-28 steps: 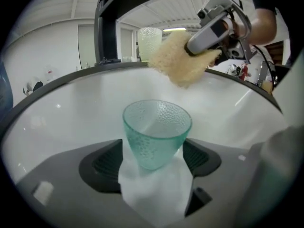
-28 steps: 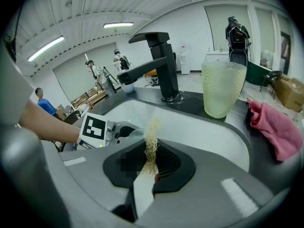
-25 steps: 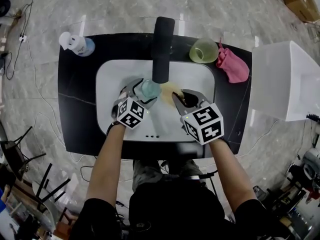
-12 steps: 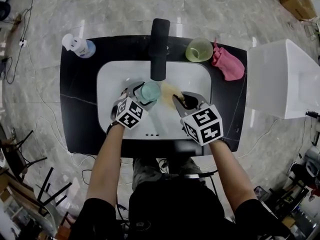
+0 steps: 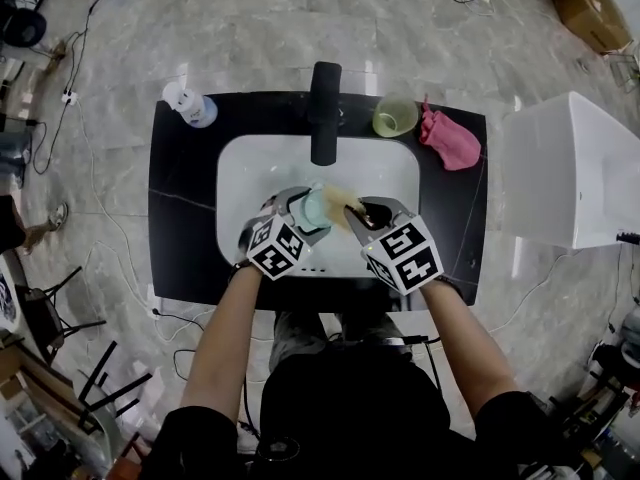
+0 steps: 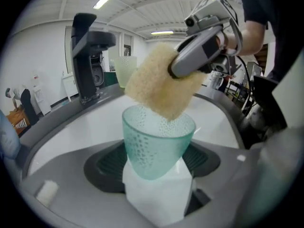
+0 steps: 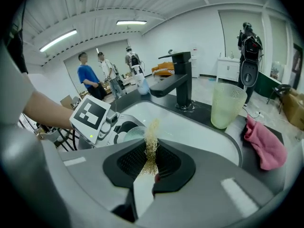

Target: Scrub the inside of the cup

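Observation:
A translucent teal cup (image 6: 154,146) is clamped by its lower part in my left gripper (image 6: 156,175), mouth tilted up and toward the right gripper. In the head view the teal cup (image 5: 313,208) hangs over the front of the white sink (image 5: 250,163), with the left gripper (image 5: 305,205) shut on it. My right gripper (image 5: 362,213) is shut on a yellow sponge (image 5: 340,203). Seen from the left gripper view, the sponge (image 6: 161,82) has its lower corner dipping into the cup's mouth. Edge-on in the right gripper view, the sponge (image 7: 152,144) sticks out between the right gripper's (image 7: 151,163) jaws.
A black faucet (image 5: 324,113) rises behind the basin. On the black counter stand a pale green cup (image 5: 396,117), a pink cloth (image 5: 448,140) and a white bottle (image 5: 190,105). A white box (image 5: 570,168) stands to the right. People stand far back (image 7: 90,77).
Both grippers have drawn closer together and toward the sink's front edge. The sponge has come left against the cup's mouth. The head camera now frames the sink from farther off.

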`<action>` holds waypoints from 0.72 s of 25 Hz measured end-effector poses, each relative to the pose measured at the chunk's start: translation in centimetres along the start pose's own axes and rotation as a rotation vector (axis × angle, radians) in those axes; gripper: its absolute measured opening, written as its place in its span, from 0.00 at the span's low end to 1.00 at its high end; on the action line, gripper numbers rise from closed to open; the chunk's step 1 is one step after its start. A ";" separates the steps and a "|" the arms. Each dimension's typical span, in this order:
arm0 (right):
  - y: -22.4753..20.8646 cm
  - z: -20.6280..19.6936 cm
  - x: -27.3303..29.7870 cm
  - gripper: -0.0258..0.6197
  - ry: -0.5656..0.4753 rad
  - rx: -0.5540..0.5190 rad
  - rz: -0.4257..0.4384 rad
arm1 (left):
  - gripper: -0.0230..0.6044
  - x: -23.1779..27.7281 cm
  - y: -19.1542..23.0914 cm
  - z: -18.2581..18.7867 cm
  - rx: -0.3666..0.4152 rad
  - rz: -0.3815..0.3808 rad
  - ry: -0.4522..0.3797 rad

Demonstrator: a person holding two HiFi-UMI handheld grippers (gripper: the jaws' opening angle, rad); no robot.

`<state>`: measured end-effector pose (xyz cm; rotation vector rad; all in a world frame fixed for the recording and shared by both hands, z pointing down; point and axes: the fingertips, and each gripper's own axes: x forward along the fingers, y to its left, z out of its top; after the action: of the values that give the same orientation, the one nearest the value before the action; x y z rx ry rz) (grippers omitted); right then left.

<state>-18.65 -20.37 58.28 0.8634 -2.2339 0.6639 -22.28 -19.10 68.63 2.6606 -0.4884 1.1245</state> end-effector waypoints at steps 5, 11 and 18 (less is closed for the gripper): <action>1.4 0.8 -0.9 0.11 0.013 -0.087 0.040 | 0.61 -1.9 -0.6 1.9 0.001 0.032 -0.009; 2.4 1.2 -1.8 0.11 0.053 -0.222 0.082 | 0.61 -3.9 -0.8 3.2 0.004 0.078 0.003; 3.8 1.3 -1.5 0.11 0.140 -0.372 0.156 | 0.61 -5.1 -1.5 4.7 0.047 0.089 0.024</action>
<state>-21.01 -18.14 55.56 0.4480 -2.2143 0.3463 -22.00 -18.13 61.60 2.6866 -0.5880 1.2057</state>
